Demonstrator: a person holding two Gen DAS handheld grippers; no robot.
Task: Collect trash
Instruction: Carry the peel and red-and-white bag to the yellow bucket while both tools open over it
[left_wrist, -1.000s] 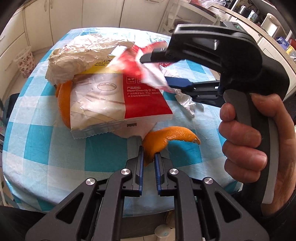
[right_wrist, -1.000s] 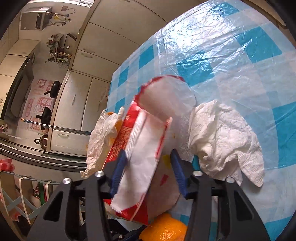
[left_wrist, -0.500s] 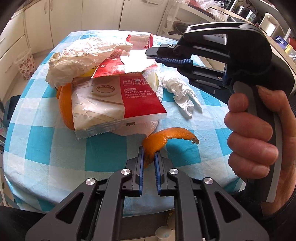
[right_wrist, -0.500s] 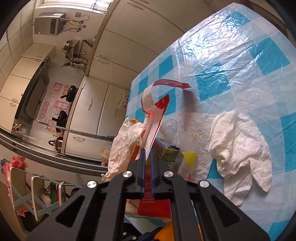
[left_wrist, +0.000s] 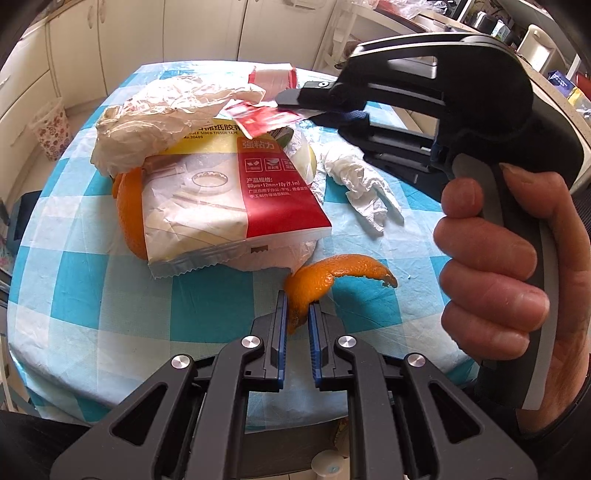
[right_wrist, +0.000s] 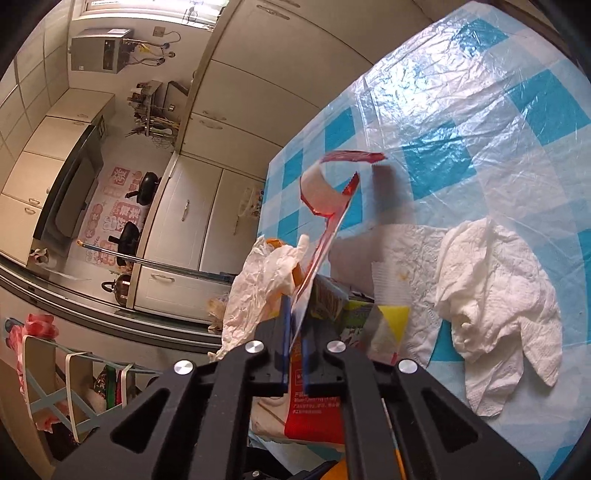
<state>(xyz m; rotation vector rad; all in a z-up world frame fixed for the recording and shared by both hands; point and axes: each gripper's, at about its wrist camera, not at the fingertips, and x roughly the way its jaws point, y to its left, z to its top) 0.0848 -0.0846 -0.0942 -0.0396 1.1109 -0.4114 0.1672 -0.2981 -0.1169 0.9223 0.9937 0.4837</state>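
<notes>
My left gripper (left_wrist: 297, 308) is shut on a curled orange peel (left_wrist: 332, 275) just above the checked tablecloth (left_wrist: 92, 288). My right gripper (right_wrist: 294, 314) is shut on a torn red and white wrapper (right_wrist: 328, 206) and holds it over the trash pile; in the left wrist view the gripper (left_wrist: 291, 101) shows with the wrapper (left_wrist: 266, 120). The pile holds a red and white tape package (left_wrist: 229, 195), a crumpled white plastic bag (left_wrist: 166, 122), another orange peel (left_wrist: 129, 214) and a crumpled white tissue (left_wrist: 362, 181), which also shows in the right wrist view (right_wrist: 498, 295).
The table is round with a blue and white checked cloth under clear plastic (right_wrist: 461, 110). White cabinets (left_wrist: 110, 29) stand behind it. A small patterned bin (left_wrist: 51, 129) stands on the floor at the left. A flat paper napkin (right_wrist: 402, 258) lies under the pile.
My right gripper closed on the red and white wrapper and lifted it off the pile, drawing back to the right. My left gripper kept its hold on the orange peel and barely moved.
</notes>
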